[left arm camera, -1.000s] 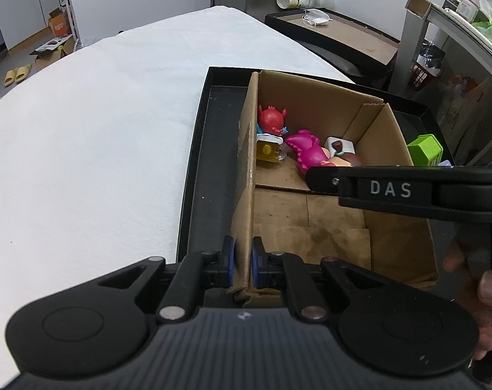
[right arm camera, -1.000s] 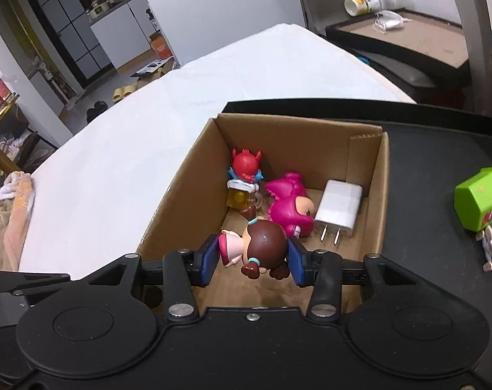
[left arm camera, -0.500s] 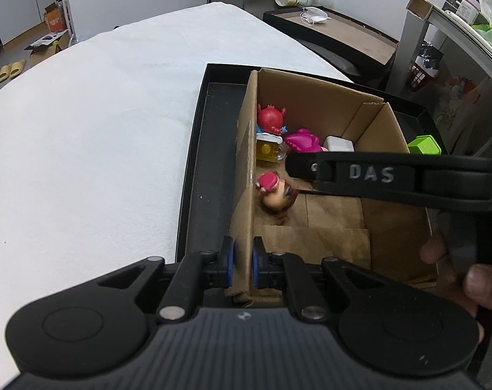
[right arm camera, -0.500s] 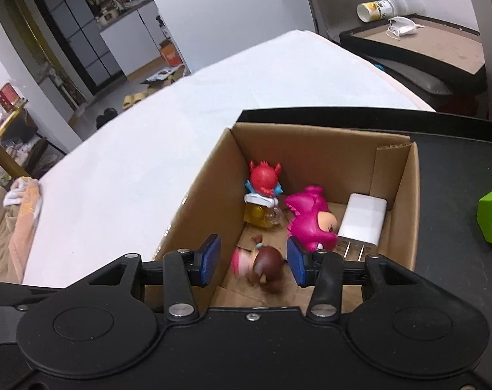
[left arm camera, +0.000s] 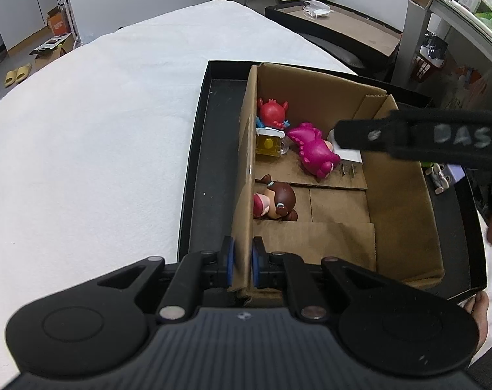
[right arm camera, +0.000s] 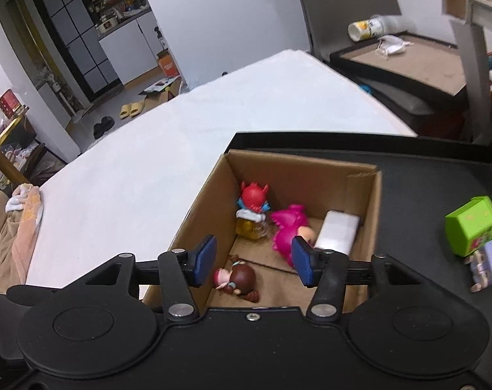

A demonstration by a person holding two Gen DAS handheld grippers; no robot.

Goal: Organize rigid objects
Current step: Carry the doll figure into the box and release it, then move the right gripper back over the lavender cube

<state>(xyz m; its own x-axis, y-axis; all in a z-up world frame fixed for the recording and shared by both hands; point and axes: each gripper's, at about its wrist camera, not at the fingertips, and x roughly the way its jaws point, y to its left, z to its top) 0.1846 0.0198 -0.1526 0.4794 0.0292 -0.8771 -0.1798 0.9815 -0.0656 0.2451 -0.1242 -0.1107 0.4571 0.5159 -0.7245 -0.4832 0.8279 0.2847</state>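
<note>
Right wrist view: right claw (right arm camera: 253, 261) is empty, jaws just been opening, nothing between the pads; brown-haired doll (right arm camera: 236, 278) lies on the floor of the cardboard box (right arm camera: 194, 224), near left wall. Left claw (left arm camera: 242, 261) is clamped on that wall, w/ box inside the black tray (left arm camera: 194, 169). Best now: lift right claw straight up, clear of the box rim, then go to green cube toy (right arm camera: 472, 227) on the tray. A sec ago the doll was gripped in the pads.
</note>
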